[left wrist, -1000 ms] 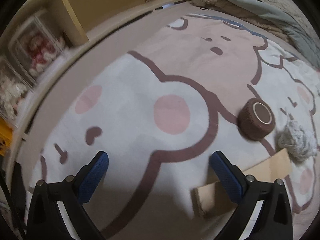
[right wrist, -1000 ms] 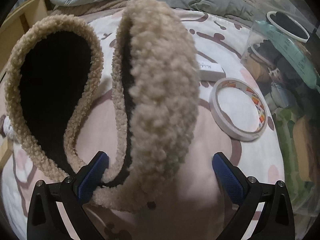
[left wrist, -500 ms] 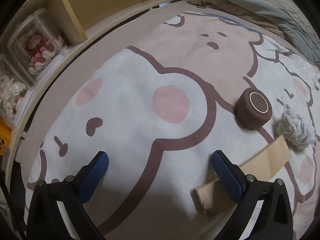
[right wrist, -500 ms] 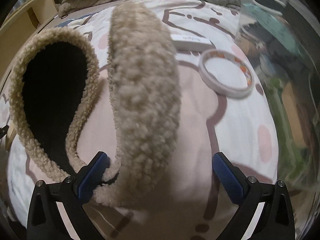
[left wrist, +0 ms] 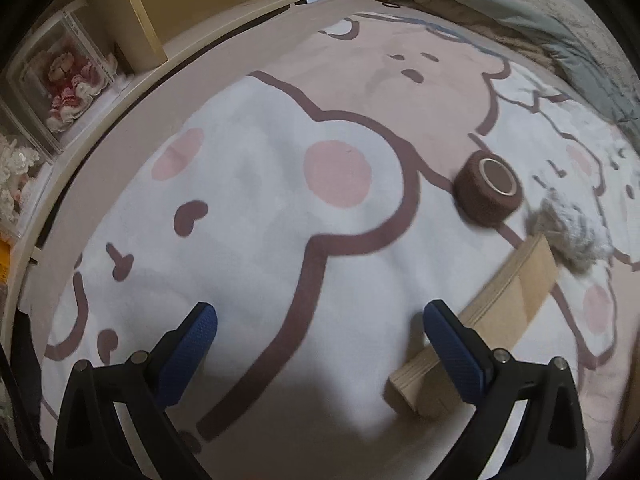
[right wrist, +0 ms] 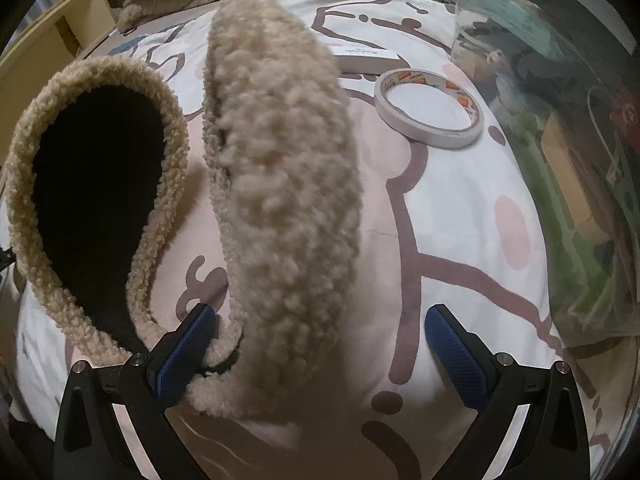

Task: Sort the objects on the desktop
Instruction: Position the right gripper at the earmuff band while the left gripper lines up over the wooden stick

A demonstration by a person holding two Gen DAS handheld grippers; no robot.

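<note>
fleecy beige earmuffs (right wrist: 280, 184) between wide right tongs (right wrist: 320, 344), left tongs (left wrist: 320, 340) wide over cartoon mat (left wrist: 260, 208)

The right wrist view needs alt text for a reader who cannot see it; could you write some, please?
A fluffy beige earmuff headband fills the frame, lying between the right gripper's open jaws on a cartoon bear mat. Beyond it lie a white tape roll and a clear storage bin.

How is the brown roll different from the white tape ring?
The brown roll is thick, tall and fuzzy-looking with a small core. The white tape ring is thin, flat and smooth with a wide opening and orange print inside. Both are round, lie flat on the bear-print mat, and neither is held.
</note>
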